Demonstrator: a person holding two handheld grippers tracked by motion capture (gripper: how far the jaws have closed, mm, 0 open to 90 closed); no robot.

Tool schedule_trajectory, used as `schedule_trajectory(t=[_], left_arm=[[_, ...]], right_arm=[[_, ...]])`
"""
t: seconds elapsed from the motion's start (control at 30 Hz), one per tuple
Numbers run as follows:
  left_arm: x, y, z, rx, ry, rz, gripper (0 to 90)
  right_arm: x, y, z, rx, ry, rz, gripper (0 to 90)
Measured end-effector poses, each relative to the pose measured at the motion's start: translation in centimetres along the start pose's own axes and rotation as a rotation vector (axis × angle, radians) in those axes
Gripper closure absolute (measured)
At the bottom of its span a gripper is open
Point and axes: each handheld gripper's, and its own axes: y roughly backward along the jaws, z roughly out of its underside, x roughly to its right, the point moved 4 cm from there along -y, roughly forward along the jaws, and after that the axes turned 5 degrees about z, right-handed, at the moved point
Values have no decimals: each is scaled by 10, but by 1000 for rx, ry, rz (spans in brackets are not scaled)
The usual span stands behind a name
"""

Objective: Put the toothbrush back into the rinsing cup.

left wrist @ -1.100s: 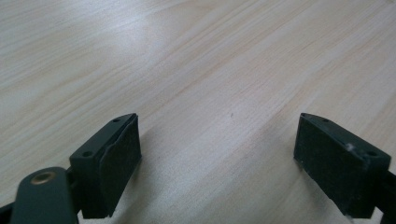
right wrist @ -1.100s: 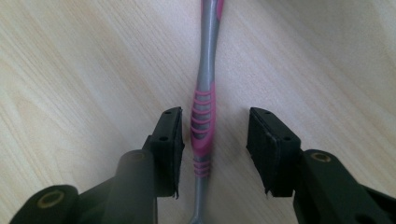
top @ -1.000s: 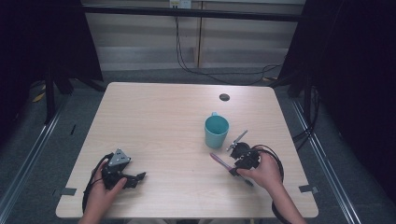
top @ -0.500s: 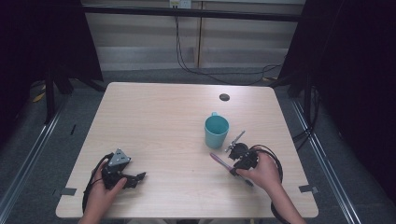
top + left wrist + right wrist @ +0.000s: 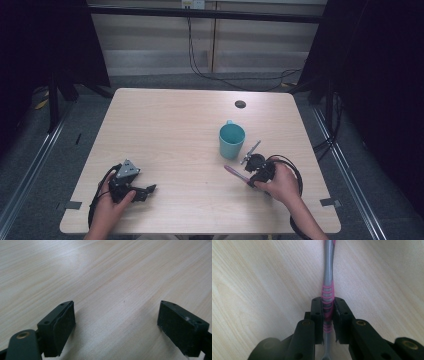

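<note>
Right hand-held gripper (image 5: 328,311) clamps the toothbrush (image 5: 328,275) low on the worktop (image 5: 165,130), cup (image 5: 232,140) drop-off pending, left hand-held gripper (image 5: 117,325) wide, idle.

The worktop (image 5: 165,140) is faced in pale wood grain — smooth, faintly sheened. The toothbrush (image 5: 327,293) is moulded in glossy grey plastic with pink ribbed grips; the right tongs (image 5: 328,312) are finished matt black.

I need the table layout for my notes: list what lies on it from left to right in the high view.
Left tool → teal mug → pink and grey toothbrush → right tool. The small dark round thing near the far edge sits over the mug's span, so its place is unclear.
</note>
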Motion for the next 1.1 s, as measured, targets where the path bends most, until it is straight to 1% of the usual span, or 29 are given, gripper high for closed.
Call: schedule_trajectory(t=[0.07, 0.2, 0.4, 0.5, 0.57, 0.6, 0.67, 0.7, 0.77, 0.87, 0.9, 0.93, 0.97, 1.1], left_arm=[[0, 0, 0, 0, 0, 0, 144], [0, 0, 0, 0, 0, 0, 144], [0, 0, 0, -1, 0, -1, 143], [0, 0, 0, 0, 0, 0, 143], [0, 0, 0, -1, 0, 0, 142], [0, 0, 0, -1, 0, 0, 142], [0, 0, 0, -1, 0, 0, 142], [0, 0, 0, -2, 0, 0, 142], [0, 0, 0, -1, 0, 0, 142], [0, 0, 0, 2, 3, 0, 142], [0, 0, 0, 3, 4, -1, 142], [0, 0, 0, 3, 4, -1, 142], [0, 0, 0, 3, 4, -1, 142], [1, -1, 0, -2, 5, 4, 126]], right_arm=[[-1, 0, 0, 1, 29, 11, 801], [-2, 0, -1, -2, 43, 16, 801], [-3, 1, -1, 10, 50, 18, 801], [-3, 3, -1, 4, 56, 31, 801], [-3, 4, -1, 16, 56, 15, 801], [-3, 5, -1, 19, 46, 8, 801], [-2, 6, 0, 21, 50, 6, 802], [-1, 7, 1, 35, 44, -5, 801], [-1, 10, 1, 35, 38, -5, 801], [0, 12, 1, 37, 41, -5, 801], [1, 14, 1, 34, 41, 7, 801], [1, 14, 1, 34, 41, 7, 801], [2, 15, 1, 39, 51, 5, 801], [0, 17, 0, 37, 55, 8, 801]])
